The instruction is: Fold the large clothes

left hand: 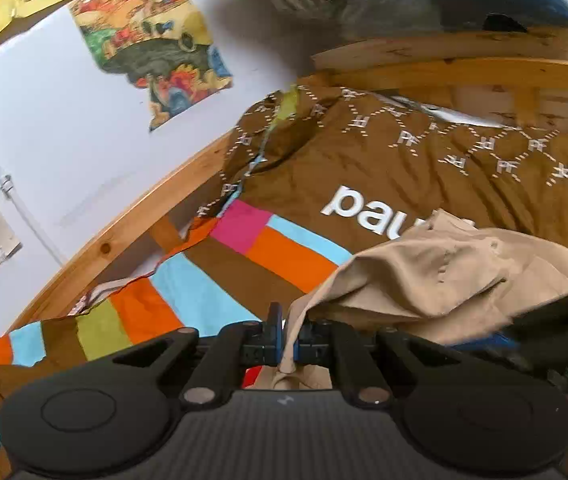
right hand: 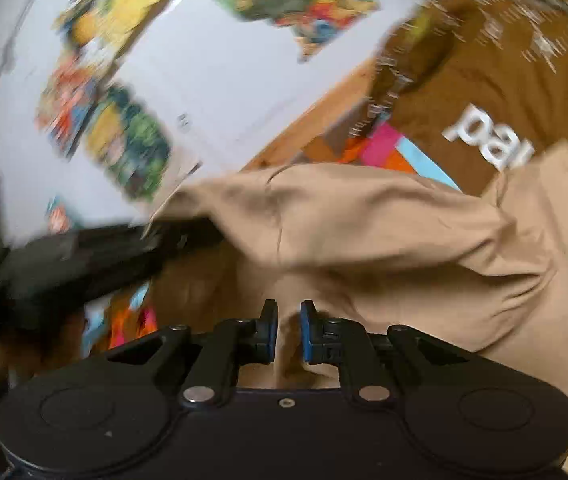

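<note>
A beige garment point(left hand: 444, 276) lies bunched and partly lifted over a bed. My left gripper point(left hand: 290, 344) is shut on a thin edge of it, and the cloth hangs down between the blue pads. In the right wrist view the same beige garment point(right hand: 384, 224) spans from my left gripper point(right hand: 83, 256), a dark blur at the left, across to my right gripper point(right hand: 288, 332). The right jaws stand narrowly apart with a fold of beige cloth filling the gap. The right gripper point(left hand: 556, 312) shows as a dark shape under the cloth's right side.
The bed has a brown patterned duvet point(left hand: 424, 160) with white lettering and a striped multicoloured sheet point(left hand: 219, 280). A wooden bed frame point(left hand: 123, 236) runs along a white wall with colourful posters point(left hand: 151, 48). Clothes are piled on the wooden headboard point(left hand: 464, 52).
</note>
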Available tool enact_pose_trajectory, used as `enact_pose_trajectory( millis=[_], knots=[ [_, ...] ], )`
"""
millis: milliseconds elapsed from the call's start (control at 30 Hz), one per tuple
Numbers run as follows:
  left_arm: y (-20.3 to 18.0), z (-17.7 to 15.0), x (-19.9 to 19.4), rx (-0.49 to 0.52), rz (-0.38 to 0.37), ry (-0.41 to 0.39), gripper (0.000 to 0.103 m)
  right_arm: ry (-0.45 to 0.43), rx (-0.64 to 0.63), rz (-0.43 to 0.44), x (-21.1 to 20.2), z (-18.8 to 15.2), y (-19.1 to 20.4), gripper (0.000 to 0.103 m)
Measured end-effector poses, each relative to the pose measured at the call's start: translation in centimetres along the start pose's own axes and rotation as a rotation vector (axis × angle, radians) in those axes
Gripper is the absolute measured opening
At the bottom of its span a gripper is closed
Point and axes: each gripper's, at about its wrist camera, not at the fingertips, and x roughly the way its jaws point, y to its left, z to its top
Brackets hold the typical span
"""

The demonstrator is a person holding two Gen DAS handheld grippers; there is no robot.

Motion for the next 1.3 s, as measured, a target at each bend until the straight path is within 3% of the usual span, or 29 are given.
enact_pose_trajectory(
  millis=[167,300,433,533,633,733,800,933,1000,1067,1100,1200,1300],
  knots=[
    [-0.3,-1.2,-1.3,-0.004,-0.039,-0.045,0.004,0.114,0.046,-0.111,3.8,-2.1,-1.5,0.015],
    [-0.9,-2.8,-2.9,0.007,-0.088,-0.118,0.004,0.085,0.177,-0.123,6.3,-0.4,-5.0,0.015],
    [-2.8,-5.0,-3.3,0.05,-0.08,-0.169,0.004,0.052,0.096,-0.093,8.6,2.0,-5.8,0.011],
    [-3.2,-6.0,-3.0,-0.016,-0.105,-0.183,0.004,0.156,0.066,-0.109,9.1,2.2,-6.4,0.014],
    [-4.0,-7.3,-2.9,-0.081,-0.162,-0.177,0.004,0.306,0.06,-0.104,6.3,1.3,-7.6,0.027],
    [-5.7,-9.0,-2.9,-0.07,-0.227,-0.16,0.004,0.403,0.024,-0.126,0.5,0.5,-8.4,0.044],
    [-7.3,-10.4,-2.5,-0.026,-0.242,-0.111,0.005,0.404,-0.002,-0.147,-3.5,0.3,-8.9,0.055],
    [-9.1,-13.0,-0.8,-0.011,-0.272,0.043,0.01,0.313,0.065,-0.188,-9.3,0.9,-11.0,0.063],
    [-8.7,-13.8,-0.9,-0.058,-0.291,0.081,0.019,0.238,0.174,-0.165,-10.8,0.9,-12.5,0.067],
    [-7.4,-13.8,-1.7,-0.134,-0.312,0.101,0.051,0.19,0.227,-0.155,-11.1,1.3,-13.2,0.067],
    [-6.6,-13.8,-2.3,-0.176,-0.321,0.1,0.06,0.172,0.223,-0.17,-10.7,1.5,-13.0,0.071],
    [-3.8,-14.7,-4.5,-0.339,-0.287,0.081,0.064,0.145,0.152,-0.245,-8.8,2.6,-12.4,0.074],
    [-0.2,-15.9,-4.8,-0.575,-0.189,0.093,0.065,0.149,0.062,-0.282,-6.3,3.2,-11.4,0.071]
  ],
)
